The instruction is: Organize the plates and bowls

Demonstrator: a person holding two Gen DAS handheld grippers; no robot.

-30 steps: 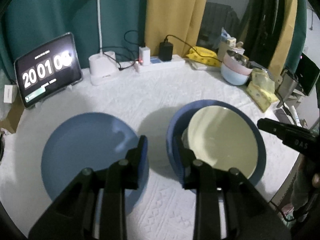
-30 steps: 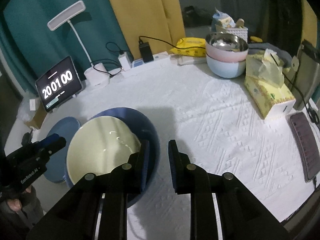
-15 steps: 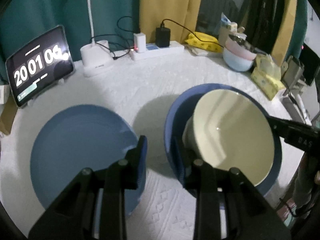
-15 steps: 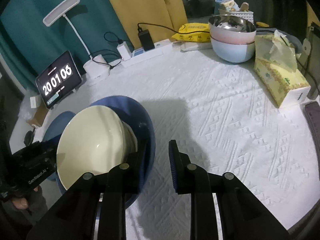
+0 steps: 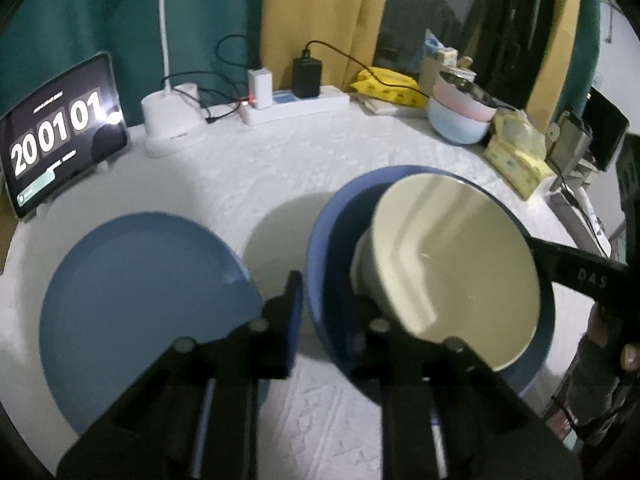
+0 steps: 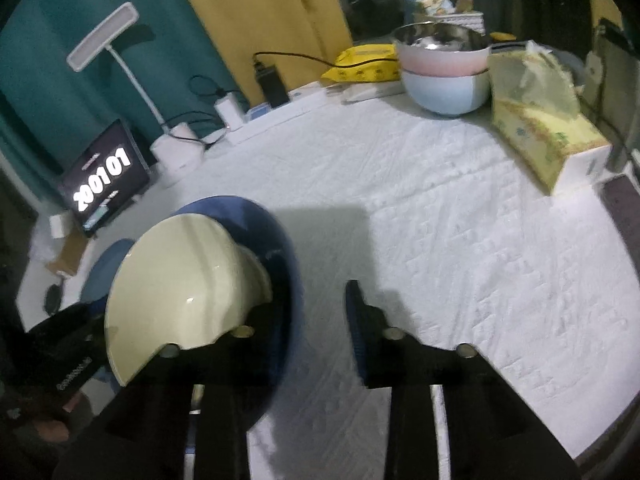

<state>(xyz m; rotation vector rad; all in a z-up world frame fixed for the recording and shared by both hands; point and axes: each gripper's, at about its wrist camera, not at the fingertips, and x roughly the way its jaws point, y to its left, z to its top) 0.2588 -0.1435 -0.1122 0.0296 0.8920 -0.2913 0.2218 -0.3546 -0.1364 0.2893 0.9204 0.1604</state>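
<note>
A dark blue bowl (image 5: 324, 248) holds a tilted cream bowl (image 5: 452, 256) inside it. My left gripper (image 5: 324, 300) is shut on the blue bowl's near rim. My right gripper (image 6: 316, 304) grips the same blue bowl (image 6: 280, 248) on its opposite rim, with the cream bowl (image 6: 180, 280) leaning against its left finger. Both bowls are lifted and tipped above the white tablecloth. A flat blue plate (image 5: 136, 300) lies on the cloth to the left, and shows partly behind the bowls in the right wrist view (image 6: 104, 272).
Stacked pink and light blue bowls (image 6: 444, 76) with a steel bowl on top stand at the back right beside a tissue box (image 6: 548, 140). A tablet clock (image 5: 60, 132), a lamp base (image 5: 172, 120) and a power strip (image 5: 296, 104) line the back edge.
The two nested bowls have risen off the cloth and tilted, the cream bowl leaning further over inside the blue one. Both grippers moved up with them.
</note>
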